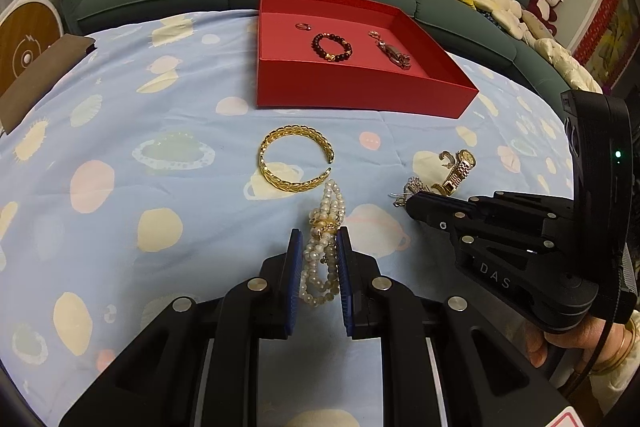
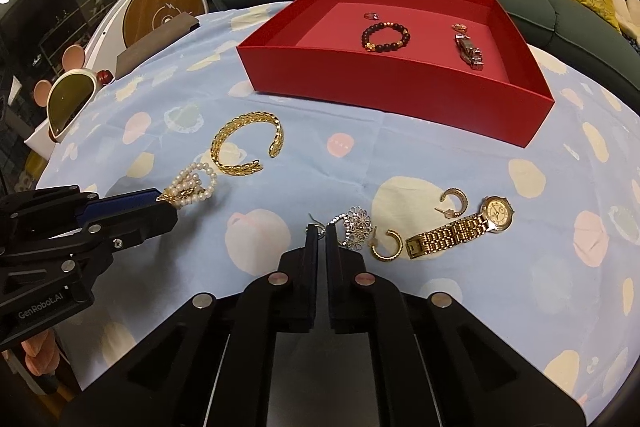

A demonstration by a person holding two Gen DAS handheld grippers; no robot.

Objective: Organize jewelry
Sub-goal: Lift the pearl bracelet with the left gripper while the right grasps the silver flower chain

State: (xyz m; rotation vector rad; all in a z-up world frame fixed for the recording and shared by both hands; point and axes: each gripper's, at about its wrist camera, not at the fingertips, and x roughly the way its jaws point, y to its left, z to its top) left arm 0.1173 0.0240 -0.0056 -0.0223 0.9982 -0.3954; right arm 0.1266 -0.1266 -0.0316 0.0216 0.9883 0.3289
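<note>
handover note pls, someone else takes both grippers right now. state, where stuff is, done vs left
Left gripper: shut on the pearl bracelet, on the cloth.
Right gripper: shut on the silver flower earring by its hook end, also on the cloth.
Done, in the red box: ring, dark bead bracelet, metal-link piece.
Left on the cloth: gold cuff, gold watch, two gold hoop earrings, plus both gripped pieces.
Next, probably: lift both and carry them to the box.

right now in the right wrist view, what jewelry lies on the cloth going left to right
white pearl bracelet → gold leaf-pattern open cuff bangle → silver flower-shaped earring → gold hoop earring → gold link-band wristwatch
</note>
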